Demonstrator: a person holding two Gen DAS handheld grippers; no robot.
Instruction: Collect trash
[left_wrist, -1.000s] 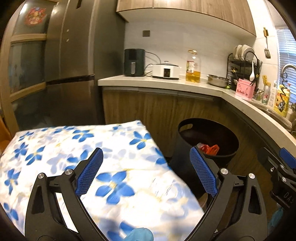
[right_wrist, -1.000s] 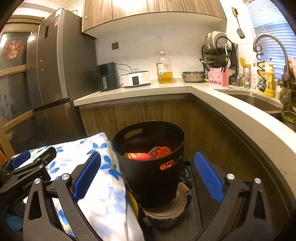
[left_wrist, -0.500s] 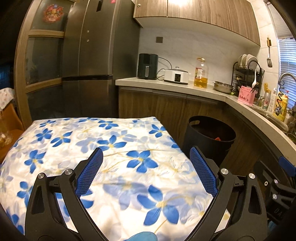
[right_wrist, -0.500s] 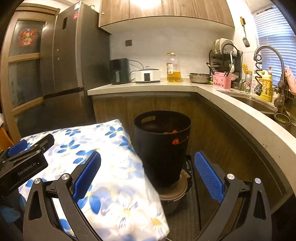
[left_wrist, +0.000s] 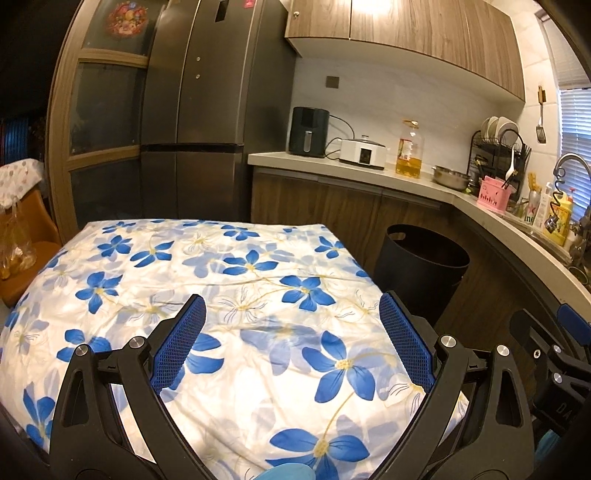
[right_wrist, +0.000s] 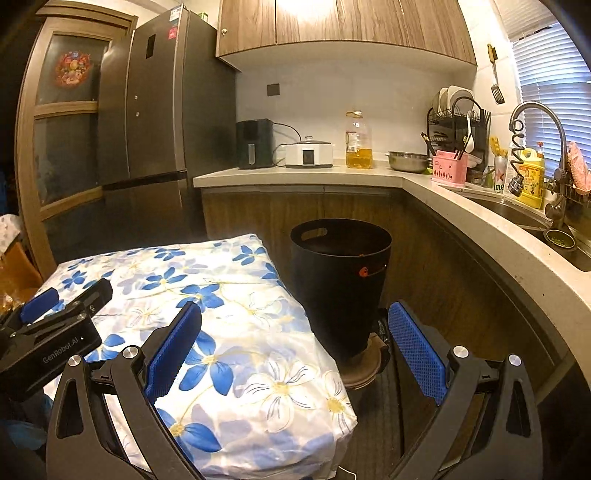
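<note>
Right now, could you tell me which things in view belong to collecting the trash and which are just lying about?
Part of the job:
black bin
left gripper, open
right gripper, open

Just lying about:
flowered cloth
oil bottle
steel bowl
white cooker
dish rack

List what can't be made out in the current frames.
- Bin contents: both views, rim hides them; only a red bit shows in the right view.
- Bin base: left view, cloth-covered table covers it.
- Under the table: both views, floral cloth hides it.
- Bottle label: too small to read.
- Left gripper and right gripper are open and hold nothing.
</note>
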